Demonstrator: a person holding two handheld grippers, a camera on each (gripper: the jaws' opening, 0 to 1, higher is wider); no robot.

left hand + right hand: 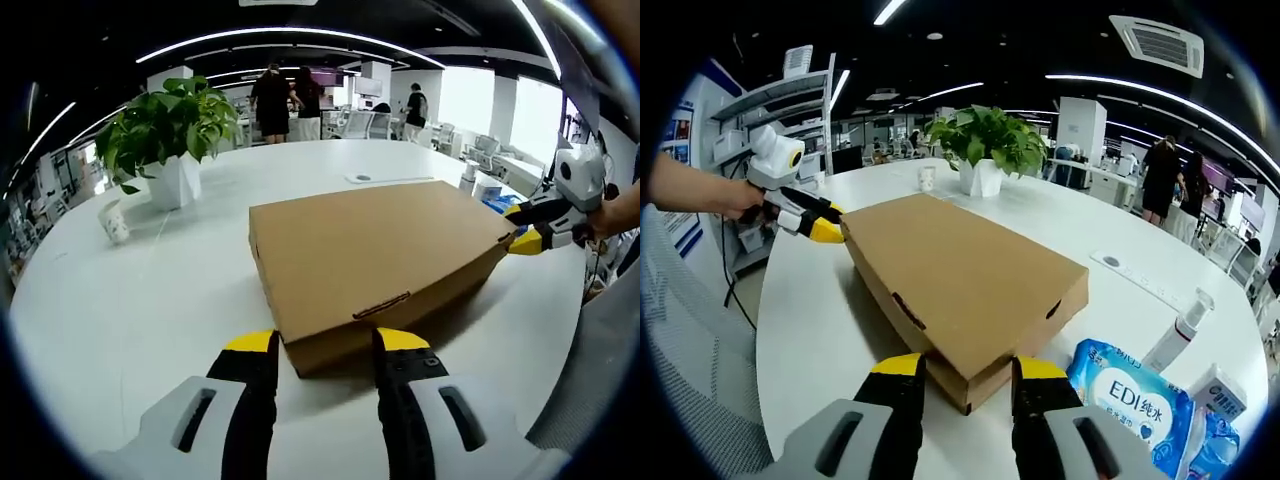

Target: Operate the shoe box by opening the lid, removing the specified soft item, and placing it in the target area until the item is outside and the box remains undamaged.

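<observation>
Bracketing the closed cardboard shoe box [375, 265] at table [150, 300] centre, left gripper [325, 345] and right gripper [965, 370] sit at six o'clock, jaws wide, empty, likely positioned to lift the lid.

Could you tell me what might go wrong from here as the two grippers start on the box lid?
1. The flat brown cardboard shoe box is shut, with a thin tuck tab at its front edge; prying there with the left gripper could tear it.
2. The right gripper sits at a box corner, so lifting unevenly may crease the lid.
3. The blue wet-wipe pack and white pump bottle lie close by; a sliding box could knock them.
</observation>
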